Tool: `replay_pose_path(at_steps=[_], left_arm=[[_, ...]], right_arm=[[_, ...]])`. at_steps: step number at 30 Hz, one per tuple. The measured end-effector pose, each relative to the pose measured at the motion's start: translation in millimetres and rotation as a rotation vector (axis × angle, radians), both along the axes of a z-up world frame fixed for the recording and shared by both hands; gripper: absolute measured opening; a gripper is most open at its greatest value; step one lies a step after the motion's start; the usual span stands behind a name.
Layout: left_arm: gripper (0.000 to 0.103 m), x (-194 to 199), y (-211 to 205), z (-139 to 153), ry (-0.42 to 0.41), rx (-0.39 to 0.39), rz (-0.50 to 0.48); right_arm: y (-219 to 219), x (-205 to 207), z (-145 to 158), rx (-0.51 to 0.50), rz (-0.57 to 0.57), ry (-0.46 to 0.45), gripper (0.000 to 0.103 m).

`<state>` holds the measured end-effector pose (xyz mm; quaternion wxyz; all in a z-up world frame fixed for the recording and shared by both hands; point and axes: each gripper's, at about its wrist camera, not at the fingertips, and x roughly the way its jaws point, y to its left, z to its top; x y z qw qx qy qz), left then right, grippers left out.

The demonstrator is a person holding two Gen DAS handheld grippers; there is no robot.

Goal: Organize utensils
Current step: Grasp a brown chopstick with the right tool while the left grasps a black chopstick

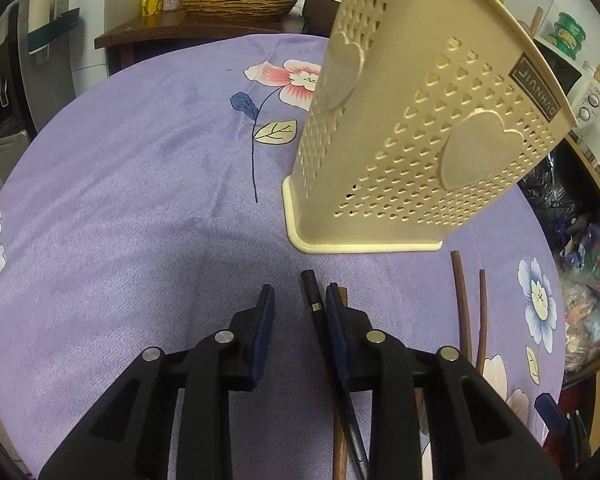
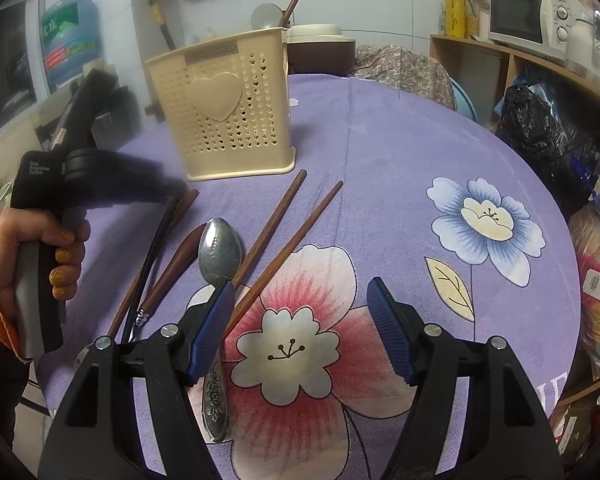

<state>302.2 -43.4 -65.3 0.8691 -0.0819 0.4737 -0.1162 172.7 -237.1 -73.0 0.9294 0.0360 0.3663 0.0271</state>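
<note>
A cream perforated utensil holder (image 1: pixel 412 128) with heart shapes stands on the purple floral cloth; it also shows in the right wrist view (image 2: pixel 228 112). My left gripper (image 1: pixel 298 300) is open just above the cloth, its right finger beside a black chopstick (image 1: pixel 314 300) that lies between the jaws. A brown chopstick (image 1: pixel 340 432) lies under it. Two brown chopsticks (image 2: pixel 284 236) lie to the right. A metal spoon (image 2: pixel 220 248) and a wooden spoon (image 2: pixel 176 264) lie by my right gripper (image 2: pixel 300 312), which is open and empty.
The cloth-covered round table (image 2: pixel 380 152) ends near shelves with a microwave (image 2: pixel 528 20) and bags (image 2: pixel 540 128) at the right. A rice cooker (image 2: pixel 320 48) stands behind the holder. The left hand-held gripper body (image 2: pixel 80 176) is at the left.
</note>
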Motion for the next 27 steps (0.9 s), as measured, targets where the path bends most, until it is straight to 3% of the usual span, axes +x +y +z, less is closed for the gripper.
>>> replay_pose_path(at_steps=[11,13,17,18,23,27], left_arm=[[0.024,-1,-18,0,-0.014,0.092,-0.035],[0.014,-5,-19,-1,-0.023,0.11,-0.047],[0.013,-13,-8,-2,-0.02,0.058,-0.039],[0.013,-14,-6,-3,-0.019,0.053,-0.038],[0.013,-19,6,-3,-0.012,0.024,-0.027],[0.013,-18,5,-4,-0.014,0.022,-0.022]], right_arm=[[4,10,6,-0.004,0.02,0.002,0.069],[5,13,9,-0.021,0.028,-0.002,0.069],[2,28,8,-0.015,0.04,0.034,0.068],[0,32,7,-0.008,0.035,0.046,0.067],[-4,67,2,0.056,0.045,0.117,0.041],[10,107,-5,0.055,0.052,0.177,0.032]])
